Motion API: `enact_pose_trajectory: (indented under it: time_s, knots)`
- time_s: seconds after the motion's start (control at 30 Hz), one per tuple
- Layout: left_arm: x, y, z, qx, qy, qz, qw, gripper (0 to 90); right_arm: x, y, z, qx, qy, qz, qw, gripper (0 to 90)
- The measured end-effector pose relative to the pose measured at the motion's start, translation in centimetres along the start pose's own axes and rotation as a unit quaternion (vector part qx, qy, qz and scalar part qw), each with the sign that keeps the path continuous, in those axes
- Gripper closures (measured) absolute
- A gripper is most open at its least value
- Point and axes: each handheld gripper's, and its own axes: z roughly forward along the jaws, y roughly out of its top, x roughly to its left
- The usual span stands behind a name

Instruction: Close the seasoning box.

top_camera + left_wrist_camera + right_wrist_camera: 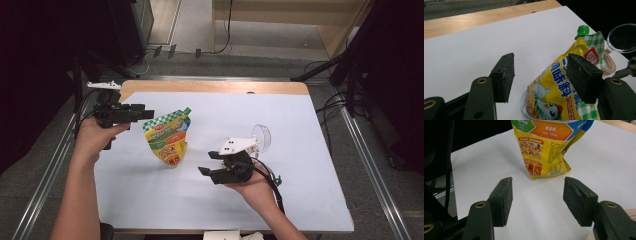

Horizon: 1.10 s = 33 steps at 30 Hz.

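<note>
A yellow and green seasoning pouch (169, 136) with a green screw cap (187, 110) stands on the white sheet (150, 195). My left gripper (149, 114) is held level just left of the pouch's top, open. In the left gripper view the pouch (554, 85) lies below and beyond the gripper (541, 64), and nothing is pressed between the pads. My right gripper (206, 163) hovers to the right of the pouch, open and pointing at it. The right gripper view has the pouch's lower part (544, 152) ahead of the gripper (538, 183), with bare sheet between.
A clear round lid (261, 136) stands behind my right hand; it appears as a clear disc (621, 37) beside a tan ring (609, 65) in the left gripper view. Wooden table edge (210, 87) runs along the back. Black stands and cables flank the table.
</note>
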Motion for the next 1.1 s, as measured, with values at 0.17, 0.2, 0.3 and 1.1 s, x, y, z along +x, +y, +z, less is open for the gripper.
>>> enact_pose_trajectory:
  time_s: [0.17, 0.2, 0.3, 1.1]
  knots:
    - [0.4, -0.3, 0.2, 0.001, -0.003, -0.003, 1.0000, 40.3, -0.5, 0.6, -0.9, -0.004, -0.005, 0.003, 1.0000, 42.3]
    - [0.4, -0.4, 0.3, 0.002, -0.002, -0.004, 1.0000, 40.2, -0.6, 0.6, -1.1, -0.006, -0.007, 0.002, 1.0000, 42.4]
    - [0.6, -0.5, 0.5, 0.004, -0.002, -0.006, 1.0000, 40.1, -0.9, 0.9, -1.6, -0.006, -0.010, 0.005, 0.9999, 42.6]
    - [0.7, -0.8, 1.2, 0.008, -0.008, 0.004, 0.9999, 38.0, -4.0, 2.3, -7.3, -0.017, -0.050, 0.034, 0.9980, 55.2]
